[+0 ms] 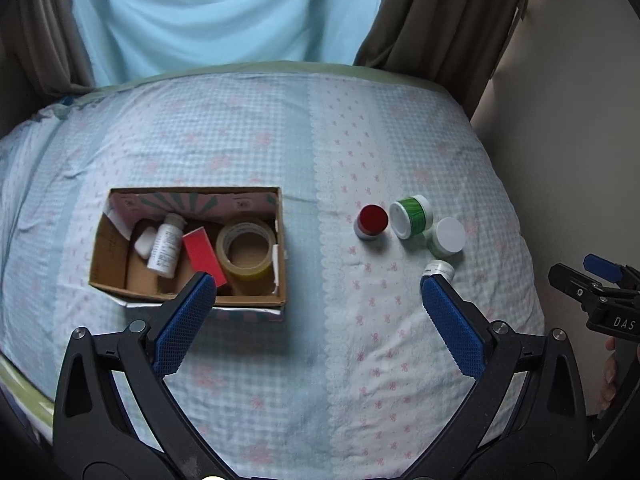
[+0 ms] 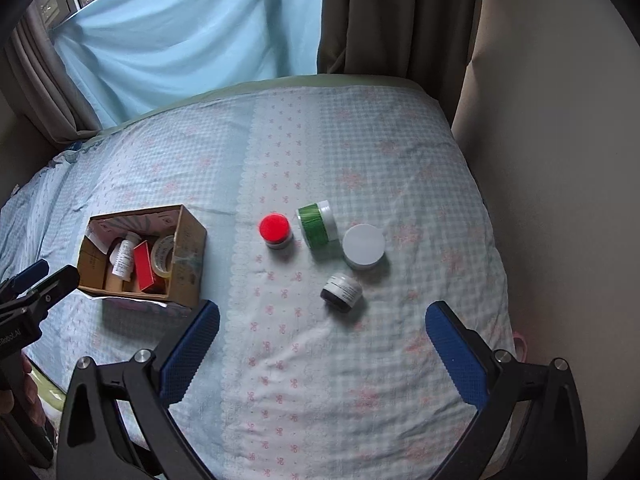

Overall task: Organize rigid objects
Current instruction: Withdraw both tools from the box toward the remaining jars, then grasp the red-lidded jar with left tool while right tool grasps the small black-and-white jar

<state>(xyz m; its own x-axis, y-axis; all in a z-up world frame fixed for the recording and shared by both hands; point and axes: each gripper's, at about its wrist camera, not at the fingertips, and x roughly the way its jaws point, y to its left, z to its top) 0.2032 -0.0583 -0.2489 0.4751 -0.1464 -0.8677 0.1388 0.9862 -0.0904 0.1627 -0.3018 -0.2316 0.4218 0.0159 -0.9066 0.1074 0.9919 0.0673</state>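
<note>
**Both tongs spread over bed, four jars loose, box part-filled**

Now, left gripper (image 1: 318, 286): blue-padded jaws spread wide, nothing between them, hovering above the pale blue checked bedspread (image 1: 280, 360) with pink bows. Right gripper (image 2: 322, 312): same blue pads, also spread wide and empty, above the same bedspread. Each gripper shows at the edge of the other's view, right one at far right in the left wrist view, left one at far left in the right wrist view.

Just beyond the right gripper lies a small dark jar with a white label (image 2: 342, 286), on its side. Behind it a squat jar with a flat white lid (image 2: 364, 246), upright. Touching or just beside that, a green-labelled jar with a white lid (image 2: 318, 226), tipped on its side. Left of it, apart, a small jar with a red lid (image 2: 275, 230), upright.

Well left of the jars sits the open brown cardboard box (image 1: 102, 256), resting on the bedspread. Inside: a roll of clear yellowish packing tape (image 1: 246, 254) at the right end, a red rectangular box (image 1: 204, 256) beside it, a white labelled bottle (image 1: 166, 246) lying tilted, and a small white object (image 1: 145, 242) at the left, too blurred to identify.

Behind the bed: light blue curtain (image 1: 224, 12), brown drapes (image 1: 440, 20).
</note>
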